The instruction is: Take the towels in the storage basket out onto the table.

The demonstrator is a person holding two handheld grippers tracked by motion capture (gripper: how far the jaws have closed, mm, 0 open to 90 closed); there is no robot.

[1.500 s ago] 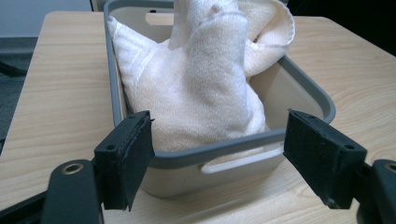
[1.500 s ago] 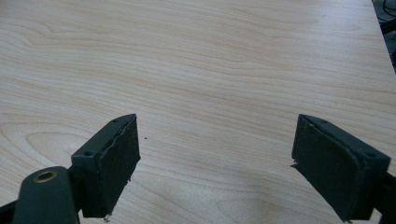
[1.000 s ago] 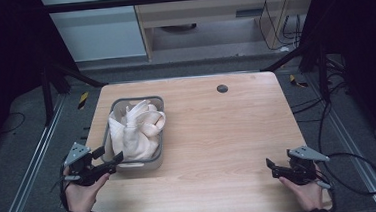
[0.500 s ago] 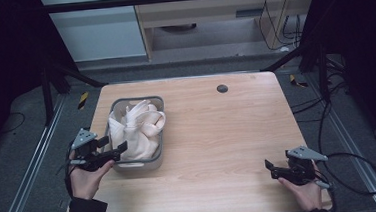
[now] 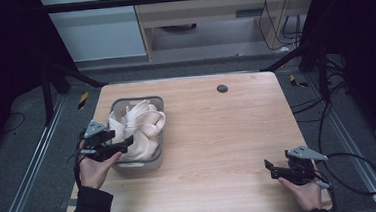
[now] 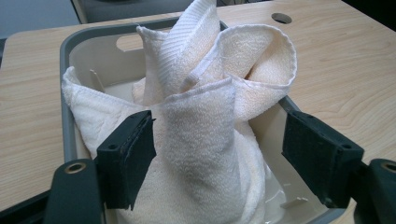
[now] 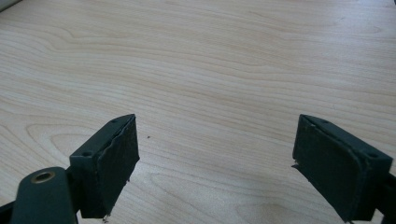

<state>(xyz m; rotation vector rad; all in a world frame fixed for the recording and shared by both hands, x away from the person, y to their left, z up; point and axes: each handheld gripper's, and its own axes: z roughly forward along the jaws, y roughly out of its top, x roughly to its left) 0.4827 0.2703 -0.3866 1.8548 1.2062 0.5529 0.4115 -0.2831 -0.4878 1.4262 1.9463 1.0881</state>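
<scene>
Change from a second ago: left hand-held gripper [image 5: 123, 143] moved up from the near-left corner of the grey basket [image 5: 155, 159], now over its near rim; right hand-held gripper [image 5: 269, 166] unmoved.
Left hand-held gripper: released, jaws spread wide either side of a raised fold of the towels [image 6: 201, 135], left pad touching the cloth, right pad apart from it.
Towels: cream, bunched high inside the basket, above its rim.
Basket: on the left part of the desk [image 5: 218, 134].
Right hand-held gripper: released, jaws wide over bare wood, well right of the basket, near the front edge.
Nearby: round cable hole [image 5: 222, 88] beyond and right of the basket.
</scene>
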